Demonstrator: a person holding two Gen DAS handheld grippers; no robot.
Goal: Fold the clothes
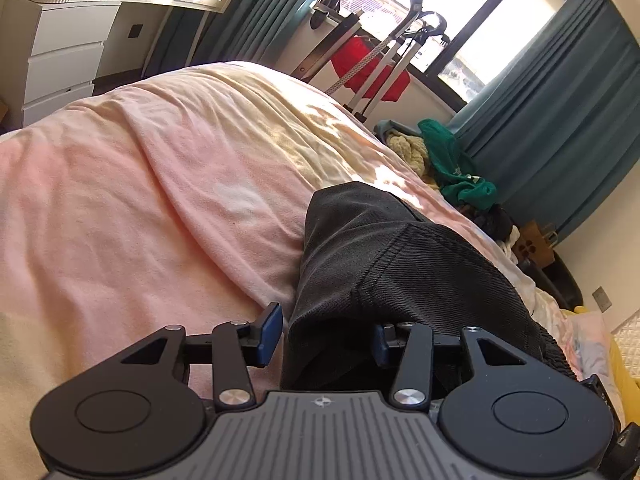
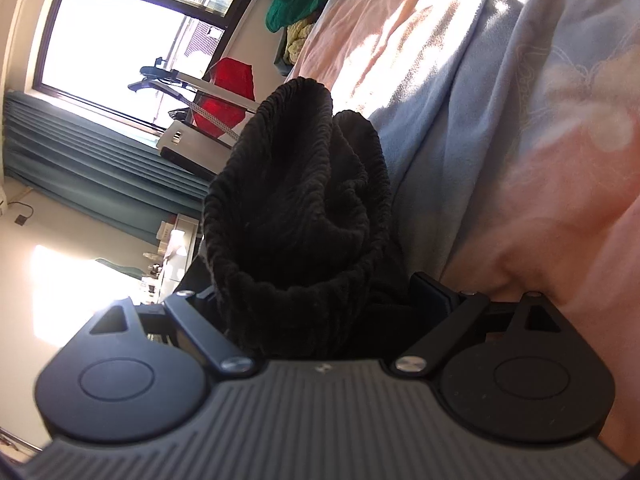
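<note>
Both tilted grippers, left gripper (image 1: 326, 336) and right gripper (image 2: 320, 300) (jaws wide), straddle black trousers (image 1: 384, 256).

The left gripper (image 1: 326, 336) points somewhat downward, jaws partly apart with black cloth (image 1: 400, 272) bunched between them toward 3 o'clock. The right gripper (image 2: 316, 300) is rolled sideways, jaws spread wide around the cloth's gathered band.
</note>
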